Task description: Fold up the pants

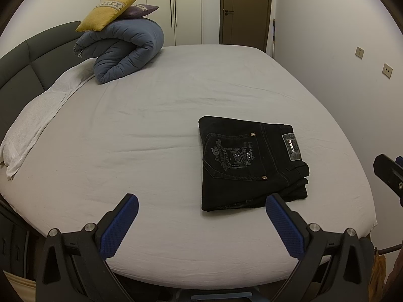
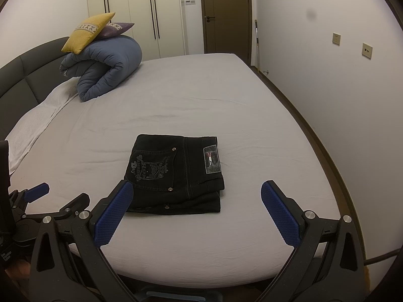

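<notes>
Both wrist cams sit low at the near edge of the bed (image 1: 176,125), looking forward and slightly down across the mattress toward the headboard side, wardrobe (image 2: 141,12) and door (image 1: 245,10). Left view sits further left, so the folded black jeans (image 1: 252,163) fall right of centre; in the right view they are central (image 2: 176,176). Shared: jeans, rolled blue duvet (image 2: 105,68), yellow cushion (image 1: 108,10). Each view catches the other gripper at its edge.

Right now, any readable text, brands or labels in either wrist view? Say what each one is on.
"Dy": last line of the grey print on the back pocket of the folded black pants.
Print lines above it: ornate script, not reliably legible.
Waistband patch: red and white stripe only, no readable words.
Small white lettering on the left gripper's mount: too small.
Wall panel: unreadable.
</notes>
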`<state>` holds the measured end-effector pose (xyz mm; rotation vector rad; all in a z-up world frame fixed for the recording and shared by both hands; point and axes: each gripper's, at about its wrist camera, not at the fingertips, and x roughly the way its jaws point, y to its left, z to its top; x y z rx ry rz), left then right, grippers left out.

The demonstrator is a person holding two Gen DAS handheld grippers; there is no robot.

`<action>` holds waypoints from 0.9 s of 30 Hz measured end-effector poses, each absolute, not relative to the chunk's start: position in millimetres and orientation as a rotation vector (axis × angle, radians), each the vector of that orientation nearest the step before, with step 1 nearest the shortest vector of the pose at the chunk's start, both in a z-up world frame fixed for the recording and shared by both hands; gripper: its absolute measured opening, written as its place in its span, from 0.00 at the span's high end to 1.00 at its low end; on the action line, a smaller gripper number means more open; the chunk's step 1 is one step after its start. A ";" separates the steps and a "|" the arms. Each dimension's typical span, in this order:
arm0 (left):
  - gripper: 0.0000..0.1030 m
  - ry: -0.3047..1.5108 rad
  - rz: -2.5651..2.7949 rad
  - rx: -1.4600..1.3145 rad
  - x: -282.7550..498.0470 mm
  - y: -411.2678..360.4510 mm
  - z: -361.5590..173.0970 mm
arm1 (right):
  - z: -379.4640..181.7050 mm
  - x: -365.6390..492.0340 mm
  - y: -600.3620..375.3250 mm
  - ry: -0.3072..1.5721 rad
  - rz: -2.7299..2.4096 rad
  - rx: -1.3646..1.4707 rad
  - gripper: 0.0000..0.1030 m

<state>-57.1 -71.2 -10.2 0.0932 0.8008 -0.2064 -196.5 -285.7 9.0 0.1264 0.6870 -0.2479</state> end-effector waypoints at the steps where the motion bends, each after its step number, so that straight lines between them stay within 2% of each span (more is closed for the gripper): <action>1: 0.00 0.801 -0.205 0.093 -57.1 -71.5 -10.2 | 8.7 -196.4 -285.4 0.687 -0.247 0.127 0.00; 27: 0.00 0.805 -0.209 0.095 -59.2 -71.0 -10.6 | 8.1 -195.4 -285.6 0.687 -0.246 0.127 0.00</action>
